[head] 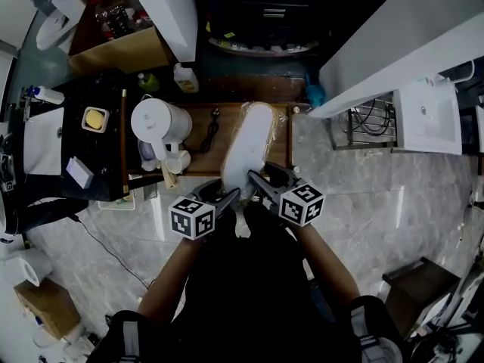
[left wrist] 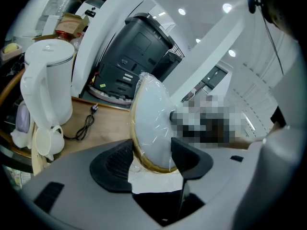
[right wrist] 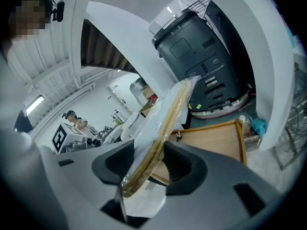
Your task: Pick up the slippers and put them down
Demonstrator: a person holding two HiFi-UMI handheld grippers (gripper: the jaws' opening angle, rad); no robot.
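A pair of white slippers (head: pixel 252 144) with tan soles, sealed in clear plastic, is over the right part of the wooden table (head: pixel 198 157). Both grippers grip its near end. My left gripper (head: pixel 229 197) is shut on the slippers (left wrist: pixel 150 121); its pads (left wrist: pixel 187 158) press the pack's two sides, and the white upper faces right. From the other side my right gripper (head: pixel 258 178) is shut on the slippers (right wrist: pixel 163 131), seen edge-on with the tan sole rim between the pads (right wrist: pixel 178 166). In both gripper views the pack stands on edge and reaches away from the jaws.
A white kettle (head: pixel 156 122) and a white cup (head: pixel 178 162) stand on the table's left, with a black power cable (head: pixel 209 131) beside them. A dark machine (left wrist: pixel 128 56) stands behind the table. A white counter (head: pixel 393 44) runs along the right.
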